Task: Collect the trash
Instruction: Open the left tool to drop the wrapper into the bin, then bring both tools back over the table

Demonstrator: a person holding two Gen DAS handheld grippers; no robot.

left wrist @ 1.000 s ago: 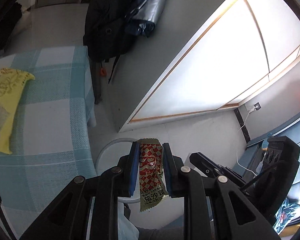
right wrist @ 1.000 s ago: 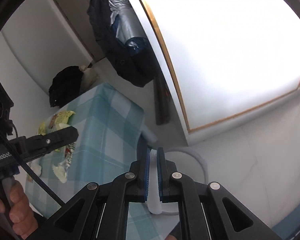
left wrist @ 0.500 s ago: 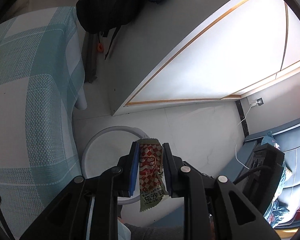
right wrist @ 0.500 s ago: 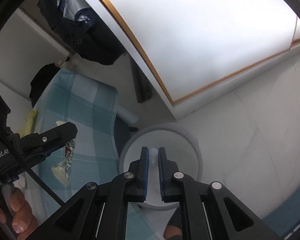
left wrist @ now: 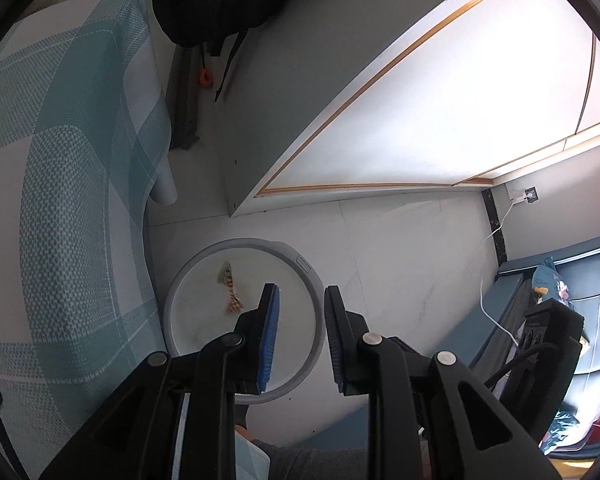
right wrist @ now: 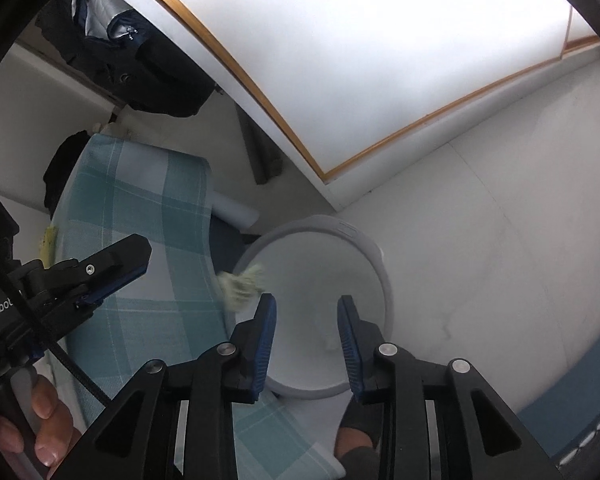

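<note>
Grippers poised above the bin: left gripper spread and empty, right gripper opening, wrapper dropped inside for disposal.

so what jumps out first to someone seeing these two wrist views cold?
The round white bin on the floor beside the teal checked tablecloth, filling the middle of both views. In the left wrist view a red-checked wrapper shows inside it, past the empty, open left gripper. In the right wrist view the right gripper, jaws opening with nothing between them, hangs over the bin with a pale blurred scrap at its rim.
</note>
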